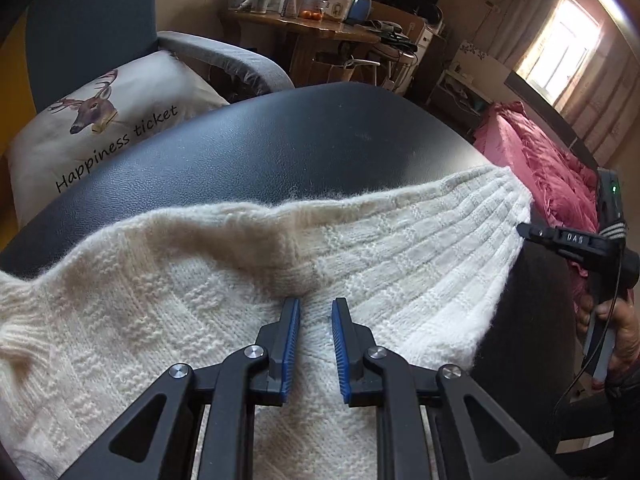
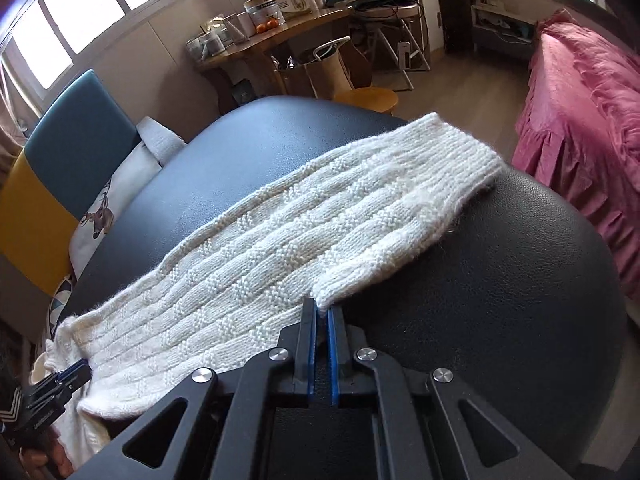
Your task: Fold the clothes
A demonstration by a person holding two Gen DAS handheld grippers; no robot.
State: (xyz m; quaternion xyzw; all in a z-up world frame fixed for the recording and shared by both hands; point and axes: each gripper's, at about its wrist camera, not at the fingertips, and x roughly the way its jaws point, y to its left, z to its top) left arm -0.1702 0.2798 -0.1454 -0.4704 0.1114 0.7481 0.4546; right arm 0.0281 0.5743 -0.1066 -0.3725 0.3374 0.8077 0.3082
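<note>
**Two-point pickup of a knitted sweater before a fold**

The cream knitted sweater [image 2: 304, 232] lies spread across a dark padded leather surface [image 2: 500, 280], with one ribbed sleeve or panel running away from the right gripper [image 2: 322, 312] toward the far edge. The right gripper's jaws are pressed nearly together on a corner of the near knit edge, which pokes up just beyond its blue pads [image 2: 333, 344]. The left gripper [image 1: 316, 308] rests low over the body of the sweater; its jaws stand narrowly apart with knit bunched between them, and whether the pads [image 1: 294, 344] actually pinch that fabric cannot be told from either view.

To do this step well, both grips should be secure before any lift: the loose, fuzzy knit stretches and slips readily, so a shallow bite on one corner may pull free. Raising the two hands together and level would keep the panel flat as it is carried over onto the body; a lone pull from the right would likely skew the sleeve.

Ahead of the left gripper, beyond the padded surface, sits an armchair holding a deer-print cushion [image 1: 108, 120]; farther off stands a cluttered wooden table [image 1: 304, 28]. A pink bedspread [image 2: 580, 120] hangs to the right gripper's right. None of these crosses the folding path; the surface's rounded edge, over which the knit droops, is the nearest hazard.
</note>
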